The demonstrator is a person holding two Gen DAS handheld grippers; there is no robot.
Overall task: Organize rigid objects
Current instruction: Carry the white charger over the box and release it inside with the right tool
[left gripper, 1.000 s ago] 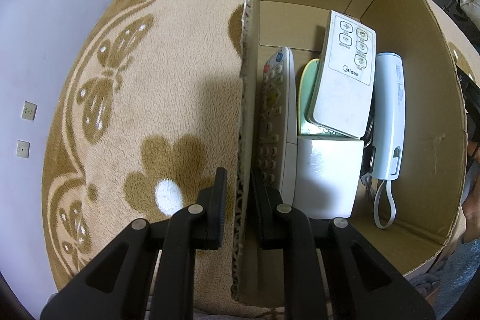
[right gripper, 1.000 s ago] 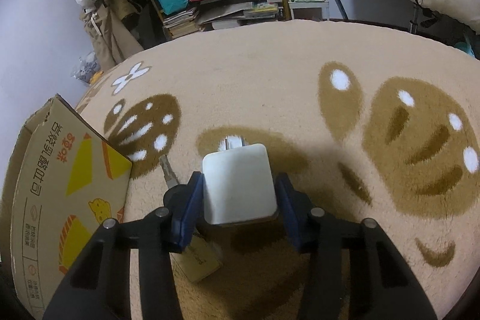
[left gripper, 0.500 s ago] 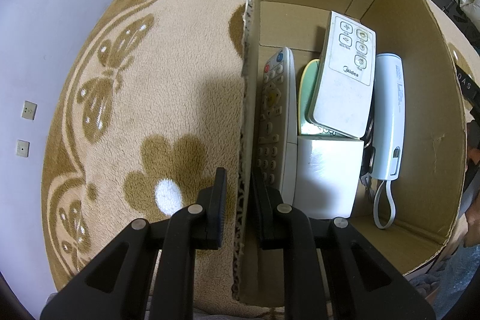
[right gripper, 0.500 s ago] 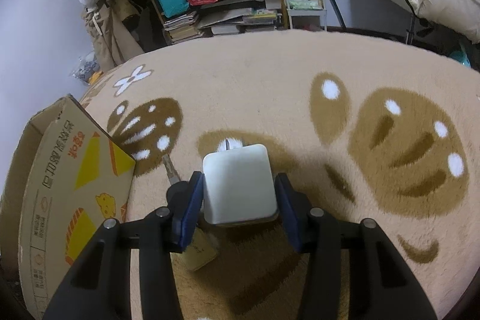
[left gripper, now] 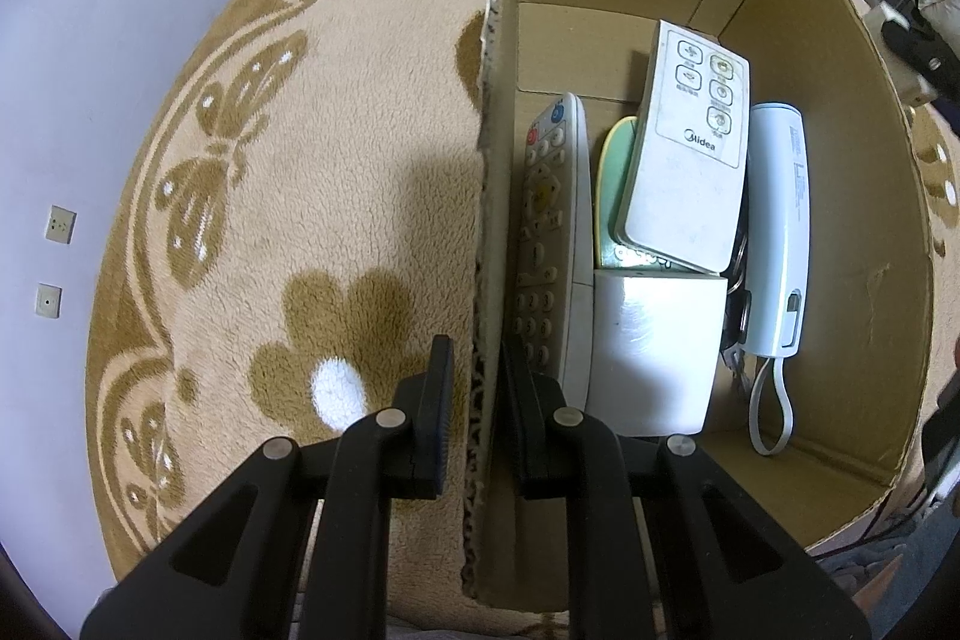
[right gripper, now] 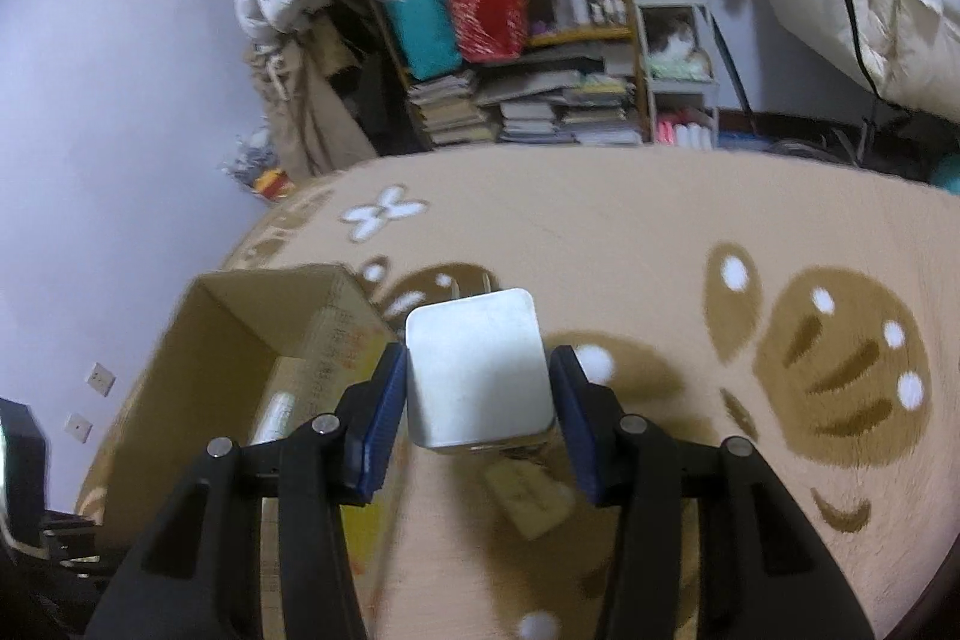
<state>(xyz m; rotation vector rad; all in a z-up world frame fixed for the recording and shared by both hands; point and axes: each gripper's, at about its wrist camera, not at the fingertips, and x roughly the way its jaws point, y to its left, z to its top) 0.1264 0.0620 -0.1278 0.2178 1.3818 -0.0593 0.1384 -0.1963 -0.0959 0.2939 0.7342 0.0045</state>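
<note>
A: What is the left claw (left gripper: 474,403) doing?

B: It straddles the side wall of the cardboard box (left gripper: 870,196), one finger outside over the rug (left gripper: 300,172), one inside; the fingers sit close to the wall on each side, but whether both press it I cannot tell.

A: And inside the box?

B: Just past the inner finger lies a long remote (left gripper: 549,244), with a white block (left gripper: 657,346) to its right. Ahead of the block a flat white Midea remote (left gripper: 690,148) rests tilted on a green item (left gripper: 612,178). Farther right lies a white device with a loop strap (left gripper: 777,232).

A: The right claw (right gripper: 477,415)?

B: Pinching a white plug adapter (right gripper: 477,370) between its blue pads, prongs pointing forward, held above the rug. The open box is to its left and lower. Beneath the claw a tan tag (right gripper: 531,499) shows.
</note>
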